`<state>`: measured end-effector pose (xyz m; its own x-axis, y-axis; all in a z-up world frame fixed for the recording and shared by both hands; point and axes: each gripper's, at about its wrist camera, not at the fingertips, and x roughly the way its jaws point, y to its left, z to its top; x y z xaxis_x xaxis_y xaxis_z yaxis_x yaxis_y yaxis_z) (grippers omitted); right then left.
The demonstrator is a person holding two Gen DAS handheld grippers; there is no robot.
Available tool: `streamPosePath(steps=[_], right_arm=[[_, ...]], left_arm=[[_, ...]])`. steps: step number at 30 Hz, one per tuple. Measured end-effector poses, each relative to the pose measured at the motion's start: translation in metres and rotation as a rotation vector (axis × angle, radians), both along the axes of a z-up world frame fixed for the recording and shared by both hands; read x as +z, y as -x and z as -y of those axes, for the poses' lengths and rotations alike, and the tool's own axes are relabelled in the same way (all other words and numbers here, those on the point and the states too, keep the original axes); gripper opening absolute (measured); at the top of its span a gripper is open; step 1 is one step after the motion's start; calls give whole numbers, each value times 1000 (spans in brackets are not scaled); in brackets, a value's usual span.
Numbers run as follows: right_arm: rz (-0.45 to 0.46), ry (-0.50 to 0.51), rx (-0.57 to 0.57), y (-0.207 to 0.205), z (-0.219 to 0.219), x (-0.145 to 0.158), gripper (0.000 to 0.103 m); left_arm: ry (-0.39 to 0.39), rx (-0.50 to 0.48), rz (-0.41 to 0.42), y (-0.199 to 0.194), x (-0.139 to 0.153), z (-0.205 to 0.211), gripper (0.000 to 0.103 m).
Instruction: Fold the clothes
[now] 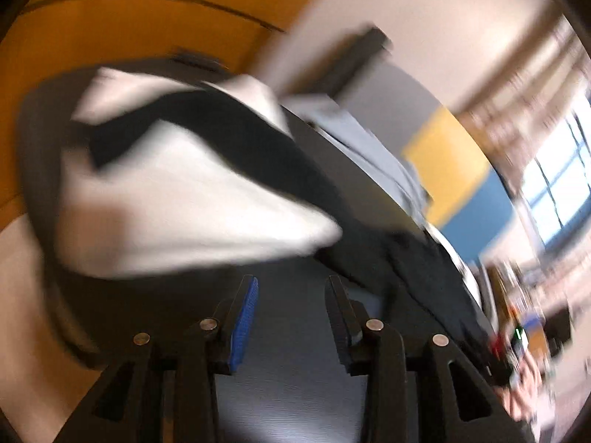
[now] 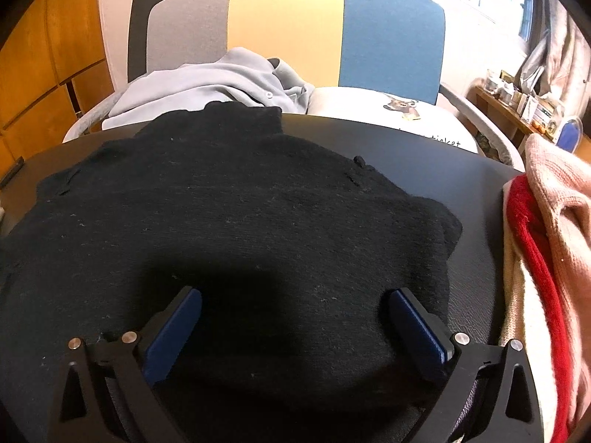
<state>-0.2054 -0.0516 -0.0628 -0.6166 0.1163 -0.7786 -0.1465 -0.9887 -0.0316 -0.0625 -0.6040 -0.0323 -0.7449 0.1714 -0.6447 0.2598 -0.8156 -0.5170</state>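
Note:
A black knit sweater (image 2: 236, 221) lies spread on the dark table (image 2: 424, 155). My right gripper (image 2: 295, 306) is open wide just above its near part, empty. In the blurred, tilted left wrist view my left gripper (image 1: 291, 288) is open and empty over the dark table (image 1: 288, 361). Ahead of it lies a white and black folded garment (image 1: 177, 199). The black sweater (image 1: 424, 269) shows at the right of that view.
A pile of pink, red and cream clothes (image 2: 546, 243) sits at the table's right edge. Behind the table stands a grey, yellow and blue chair (image 2: 295, 26) holding a grey garment (image 2: 221, 81) and a white printed one (image 2: 388, 107). Wooden cabinets (image 2: 40, 74) are at left.

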Motion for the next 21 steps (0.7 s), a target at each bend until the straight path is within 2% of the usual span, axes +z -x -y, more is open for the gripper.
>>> streamPosePath(steps=[4,6,7,8,9,10,13,14,15,18,21], right_arm=[[1,34,7,1,-4,0,103],[-22,88,41,-2,-8,4,103],[-37,119,62,-4,-10,7,99],[-59,147,85,-5,-13,12,92],[-79,172,109,-3,-16,18,66],[-93,198,133,1,-21,26,48],[-112,286,217,33,-34,45,49],[-105,315,236,50,-39,47,52],[-98,345,255,67,-43,50,59],[-40,404,273,124,-57,46,61],[25,449,264,177,-70,34,61]], left_arm=[[31,-240,-36,55,14,-66,41],[44,-359,-39,96,25,-100,44],[44,-415,-47,117,31,-114,47],[37,-475,-52,136,35,-127,47],[39,-516,-55,158,38,-139,47],[47,-547,-58,182,40,-149,47],[70,-616,-40,254,39,-179,48],[69,-630,-20,275,35,-184,48],[62,-644,4,294,28,-188,48],[30,-665,74,354,5,-198,48],[59,-656,133,390,-16,-207,48]])
